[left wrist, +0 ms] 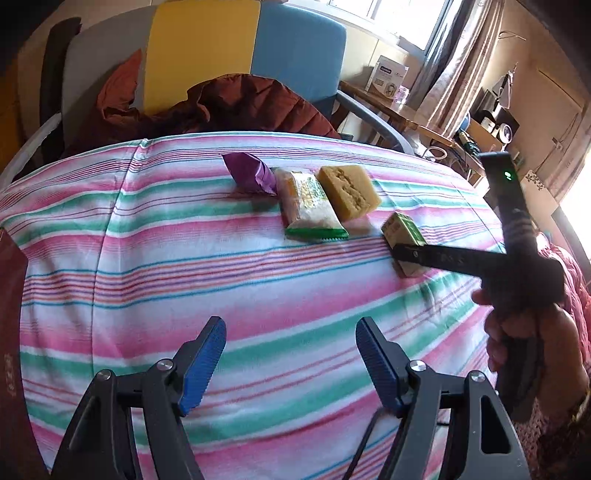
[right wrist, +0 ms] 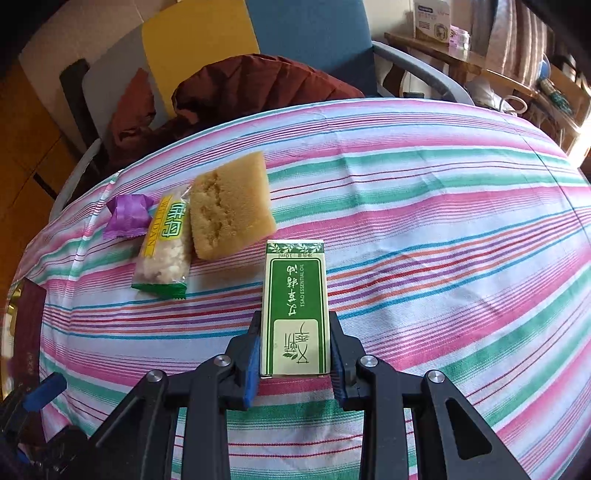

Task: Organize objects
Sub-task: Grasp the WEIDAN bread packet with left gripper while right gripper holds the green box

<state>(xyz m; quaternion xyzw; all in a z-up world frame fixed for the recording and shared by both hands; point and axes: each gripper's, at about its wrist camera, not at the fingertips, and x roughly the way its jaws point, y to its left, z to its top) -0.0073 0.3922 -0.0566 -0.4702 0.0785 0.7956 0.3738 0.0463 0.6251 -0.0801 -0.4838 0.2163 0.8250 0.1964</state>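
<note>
Nearest in the right wrist view, the right gripper is clamped on a small green and white box, its blue pads pressed against the two long sides of the box near its lower end. The box lies lengthwise along the fingers, its printed face up and its far end reaching out over the striped cloth that covers the table; whether its far end touches the cloth I cannot tell. In the left wrist view, the left gripper hangs over the near part of the cloth with its jaws spread wide and nothing between them. To its right in that view, a hand grips the handle of the other tool, whose dark fingers reach in to the box from the right. Further out on the cloth, three things lie in a row, left of the box: a yellow sponge closest to it, a clear snack packet with a green end touching the sponge, and a purple wrapped candy just beside the packet. Behind the table, a dark red jacket lies heaped on a chair with yellow and blue back panels.
</note>
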